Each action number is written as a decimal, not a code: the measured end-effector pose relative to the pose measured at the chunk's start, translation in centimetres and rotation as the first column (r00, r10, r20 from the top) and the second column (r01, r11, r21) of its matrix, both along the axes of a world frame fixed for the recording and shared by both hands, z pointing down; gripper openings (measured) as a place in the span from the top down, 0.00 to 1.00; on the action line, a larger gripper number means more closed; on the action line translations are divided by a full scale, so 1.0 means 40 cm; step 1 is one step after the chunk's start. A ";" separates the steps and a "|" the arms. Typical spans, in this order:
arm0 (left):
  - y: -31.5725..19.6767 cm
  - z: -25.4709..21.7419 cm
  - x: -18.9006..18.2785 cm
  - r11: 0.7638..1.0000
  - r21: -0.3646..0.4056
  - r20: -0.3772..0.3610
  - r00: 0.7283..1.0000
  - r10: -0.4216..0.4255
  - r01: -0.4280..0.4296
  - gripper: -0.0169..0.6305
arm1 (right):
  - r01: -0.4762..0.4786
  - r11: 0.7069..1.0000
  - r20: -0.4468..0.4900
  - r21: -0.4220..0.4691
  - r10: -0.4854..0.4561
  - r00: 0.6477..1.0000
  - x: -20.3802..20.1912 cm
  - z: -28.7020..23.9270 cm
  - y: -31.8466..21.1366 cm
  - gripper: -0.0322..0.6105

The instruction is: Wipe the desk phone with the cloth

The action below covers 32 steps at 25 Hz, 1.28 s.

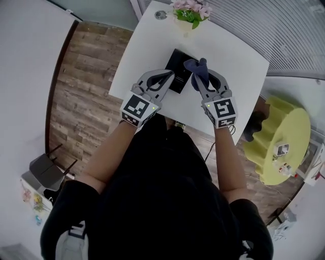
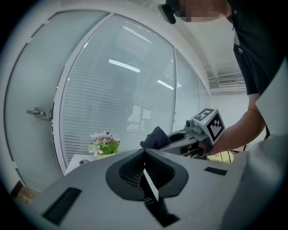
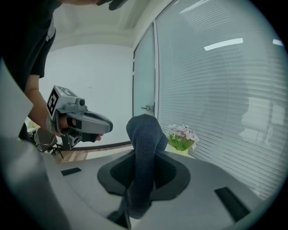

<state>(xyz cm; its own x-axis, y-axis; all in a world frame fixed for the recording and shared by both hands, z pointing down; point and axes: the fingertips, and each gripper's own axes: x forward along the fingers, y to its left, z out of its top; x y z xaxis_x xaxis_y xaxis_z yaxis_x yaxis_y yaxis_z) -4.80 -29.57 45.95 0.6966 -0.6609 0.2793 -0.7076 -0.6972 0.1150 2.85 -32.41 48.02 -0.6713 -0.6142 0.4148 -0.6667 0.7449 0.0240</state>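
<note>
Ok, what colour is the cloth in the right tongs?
Dark blue-grey cloth, clearest in the right gripper view.

Looking steeply down from the head, high over the white table [image 1: 238, 66] and the wooden floor [image 1: 81, 91]. Riding on the left gripper [image 1: 170, 76], facing forward and rightward, catching the right gripper [image 2: 171, 140] nearby. Riding on the right gripper, sitting close behind the cloth [image 3: 144, 152], catching the left gripper opposite. Sharing the flowers [image 1: 190, 11] across all three views.

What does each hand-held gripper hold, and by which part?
The right hand-held gripper clamps the cloth by its lower part. The left hand-held gripper is shut, empty.
</note>
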 end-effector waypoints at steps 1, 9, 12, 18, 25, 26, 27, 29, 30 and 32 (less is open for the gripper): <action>-0.010 0.013 -0.003 1.000 -0.007 -0.003 1.000 0.001 -0.001 0.96 | -0.002 1.000 -0.031 0.002 0.002 1.000 -0.002 0.018 -0.012 0.81; -0.067 0.095 -0.017 0.999 -0.052 -0.011 1.000 0.003 -0.004 0.96 | -0.003 1.000 -0.220 0.008 0.004 0.975 -0.019 0.136 -0.094 0.81; -0.077 0.122 -0.020 0.998 -0.067 -0.011 1.000 0.004 -0.005 0.96 | 0.010 1.000 -0.266 -0.008 -0.012 0.964 -0.032 0.178 -0.113 0.81; -0.087 0.158 -0.025 0.996 -0.087 -0.006 1.000 -0.002 0.002 0.96 | 0.034 0.999 -0.370 -0.026 -0.041 0.928 -0.039 0.274 -0.133 0.81; -0.081 0.174 -0.044 0.995 -0.093 -0.006 1.000 -0.027 0.026 0.96 | 0.041 0.998 -0.373 -0.050 -0.057 0.926 -0.053 0.314 -0.129 0.81; -0.080 0.175 -0.048 0.995 -0.094 -0.002 1.000 -0.029 0.029 0.96 | 0.036 0.998 -0.363 -0.053 -0.053 0.930 -0.055 0.314 -0.129 0.81; -0.078 0.176 -0.052 0.995 -0.095 0.001 0.999 -0.033 0.033 0.96 | 0.033 0.998 -0.352 -0.056 -0.051 0.935 -0.059 0.315 -0.127 0.81; -0.077 0.179 -0.056 0.994 -0.098 -0.002 0.999 -0.044 0.043 0.96 | 0.035 0.997 -0.339 -0.063 -0.054 0.939 -0.064 0.320 -0.120 0.81; -0.076 0.180 -0.055 0.994 -0.099 -0.005 0.999 -0.047 0.046 0.96 | 0.038 0.997 -0.338 -0.068 -0.059 0.939 -0.064 0.323 -0.116 0.81; -0.073 0.186 -0.053 0.994 -0.102 -0.005 0.999 -0.050 0.049 0.96 | 0.045 0.996 -0.338 -0.075 -0.068 0.939 -0.066 0.329 -0.107 0.81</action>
<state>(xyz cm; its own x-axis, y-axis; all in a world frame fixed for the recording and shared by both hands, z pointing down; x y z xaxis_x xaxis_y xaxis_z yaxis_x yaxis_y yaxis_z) -6.90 -32.48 53.37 0.6662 -0.6629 0.3416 -0.7396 -0.6460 0.1887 0.21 -36.69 61.17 -0.5158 -0.5433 0.6624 -0.5842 0.7886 0.1919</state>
